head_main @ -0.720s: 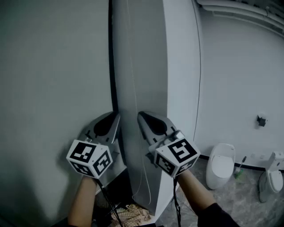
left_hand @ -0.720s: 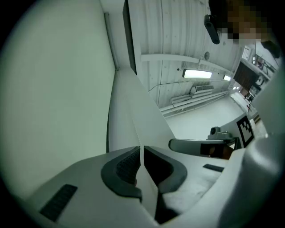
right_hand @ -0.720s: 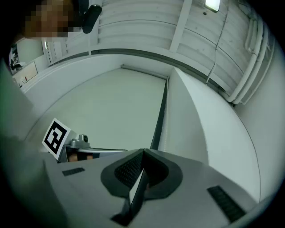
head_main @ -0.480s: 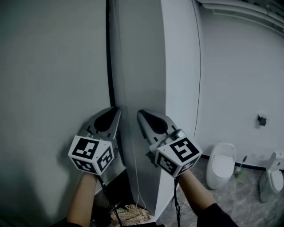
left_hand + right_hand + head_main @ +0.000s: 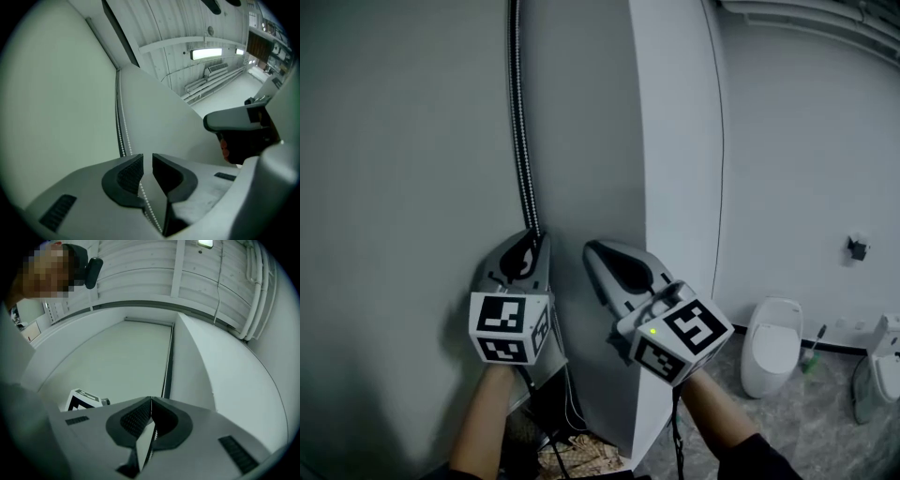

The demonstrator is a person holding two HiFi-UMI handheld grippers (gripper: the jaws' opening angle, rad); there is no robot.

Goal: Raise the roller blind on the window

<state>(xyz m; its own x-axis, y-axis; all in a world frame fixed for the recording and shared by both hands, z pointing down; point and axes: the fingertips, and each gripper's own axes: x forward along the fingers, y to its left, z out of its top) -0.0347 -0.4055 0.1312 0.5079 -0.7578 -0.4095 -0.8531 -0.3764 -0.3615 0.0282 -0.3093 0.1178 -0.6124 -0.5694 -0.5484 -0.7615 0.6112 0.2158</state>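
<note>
**A:** Working the cord already, or only lining up?

**B:** I'd judge it mid-pull, hand over hand. The roller blind [image 5: 403,187] fills the left half of the head view and looks fully lowered. Its bead chain [image 5: 522,141] runs down the blind's right edge, from top centre to the grippers.

**A:** Which one has hold of it?

**B:** The right gripper [image 5: 151,401], as far as I can tell. Its jaws are pressed tip to tip, and beads show in the throat just behind them, so it seems clamped on a strand. The left gripper [image 5: 147,160] is only narrowly parted. The chain threads through that slot without being pinched.

**A:** So what comes next?

**B:** Probably the left one squeezes down on its strand. Then the right can let go and reach to a fresh spot.

**A:** Anything to watch?

**B:** Picking the strand that lifts the blind rather than lowers it. Keep the pull along the chain too, close to the white wall [image 5: 675,187] at frame centre.
</note>
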